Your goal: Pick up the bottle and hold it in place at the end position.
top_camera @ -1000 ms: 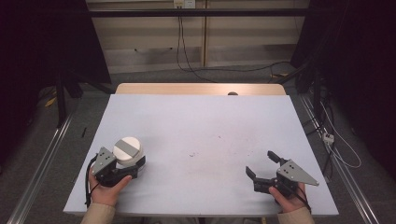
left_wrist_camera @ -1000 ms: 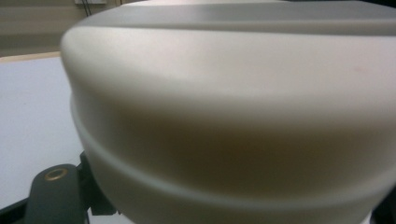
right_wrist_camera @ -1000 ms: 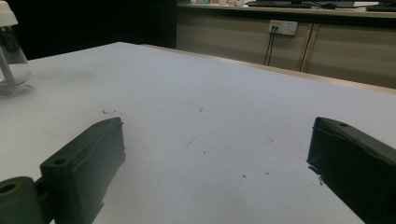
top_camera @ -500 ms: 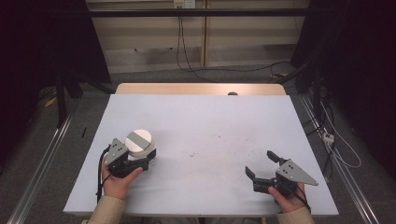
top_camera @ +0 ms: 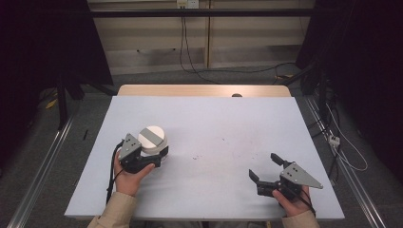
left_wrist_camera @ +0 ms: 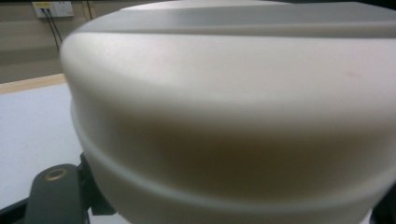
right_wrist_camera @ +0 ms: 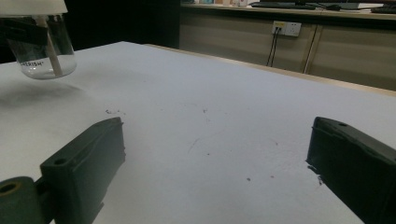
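Note:
A clear glass jar with a white lid [top_camera: 152, 138] is at the table's left, and my left gripper [top_camera: 155, 151] is shut on it from the near side. Up close in the left gripper view, the white lid [left_wrist_camera: 233, 116] blocks nearly everything, with one black jaw at the bottom left. From the right gripper view the jar [right_wrist_camera: 45, 49] hangs slightly above the table over its shadow. My right gripper [top_camera: 263, 166] rests near the front right edge. It is open, with bare table between its fingers [right_wrist_camera: 215, 154].
The pale grey table [top_camera: 214, 123] has a few small dark specks near its middle [top_camera: 197, 156]. A wooden strip [top_camera: 204, 90] runs along its far edge. Cables and rails lie on the floor on both sides.
My left hand has carried the jar to the right and a little farther from the person. The right gripper has stayed still.

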